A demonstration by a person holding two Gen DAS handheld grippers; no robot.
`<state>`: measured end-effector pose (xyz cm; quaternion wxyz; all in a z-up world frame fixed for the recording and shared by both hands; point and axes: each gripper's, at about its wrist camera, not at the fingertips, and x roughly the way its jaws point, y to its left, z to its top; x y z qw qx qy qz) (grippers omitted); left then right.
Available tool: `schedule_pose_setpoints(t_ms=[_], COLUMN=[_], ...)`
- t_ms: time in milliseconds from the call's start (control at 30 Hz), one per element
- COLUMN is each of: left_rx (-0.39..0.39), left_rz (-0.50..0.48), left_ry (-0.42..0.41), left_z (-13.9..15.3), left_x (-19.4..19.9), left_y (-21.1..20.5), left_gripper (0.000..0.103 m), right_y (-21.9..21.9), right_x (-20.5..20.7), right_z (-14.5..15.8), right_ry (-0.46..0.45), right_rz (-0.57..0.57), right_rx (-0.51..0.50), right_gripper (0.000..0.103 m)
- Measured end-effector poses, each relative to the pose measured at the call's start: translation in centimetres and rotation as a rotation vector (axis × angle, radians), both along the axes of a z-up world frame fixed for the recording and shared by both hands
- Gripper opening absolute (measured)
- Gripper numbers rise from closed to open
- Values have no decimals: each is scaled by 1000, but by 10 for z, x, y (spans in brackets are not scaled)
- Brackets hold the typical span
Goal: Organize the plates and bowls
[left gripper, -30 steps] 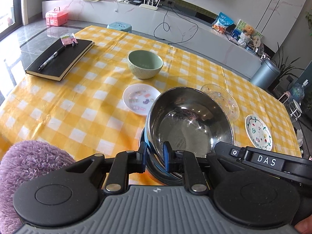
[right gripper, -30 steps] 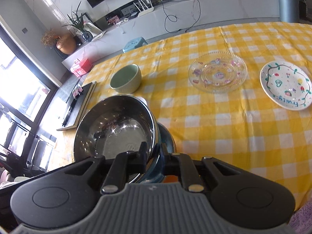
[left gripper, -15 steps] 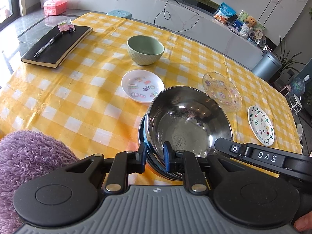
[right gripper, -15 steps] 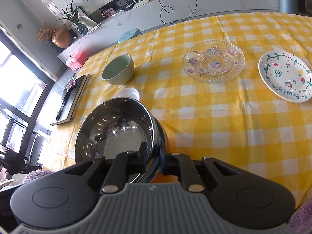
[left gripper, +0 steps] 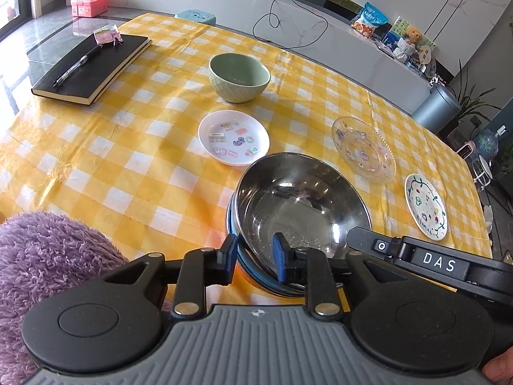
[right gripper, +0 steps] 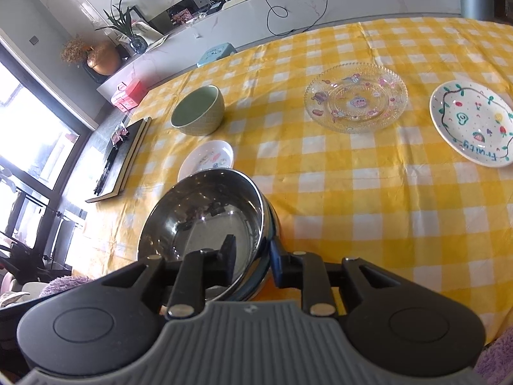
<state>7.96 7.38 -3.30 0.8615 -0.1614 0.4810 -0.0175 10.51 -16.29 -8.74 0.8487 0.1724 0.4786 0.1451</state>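
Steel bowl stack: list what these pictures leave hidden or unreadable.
- Left wrist view: the dark bowl under the steel bowl shows only a rim sliver; the steel bowl covers the rest.
- Right wrist view: the stack's near base is hidden behind the right tongs, whose jaws are opening astride the rim.
- Left wrist view: the left tongs, also opening, hide the near wall.
- Steel bowl's inside: only blurred reflections.

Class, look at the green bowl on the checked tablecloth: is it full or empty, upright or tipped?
Empty and upright. The green bowl stands on its base with its rim level, and its bare inner wall shows in both wrist views.
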Motion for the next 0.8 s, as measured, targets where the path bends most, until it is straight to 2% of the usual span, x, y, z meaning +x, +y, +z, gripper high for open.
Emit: schedule_pose_setpoints(t_ms=[67,133,167,300,433,533,667,800], left_rx=[-8,-13,-7,23,24,55,97,127], left_rz=[2,-4,-7,-3,3,-3,-36,-95], left_ry=[-13,-29,-38,-75,-103,-120,-144,-135], left_z=[2,5,8,16,23,29,35,36], left_x=[-1,-1,-1,0,8,17,33,50], left_y=[1,2,1,2,9,10,10,8], left_gripper=[37,46,47,50,52,52,53,54], right_y=[0,-1,-1,-3,-5,-6,-4,4], right_x=[-1,-1,-2,-3,0,5,17,32], right_z=[1,3,4,8,10,12,18,24], right_ry=[-10,-24,-34,-69,-90,-99,-108,-118], right_rz=[1,-3,-7,-16,-33,-47,-50,-32], right_rx=[2,-1,-8,-16,-36,-43,-56,-94], right_gripper=[31,33,34,41,43,45,53,55])
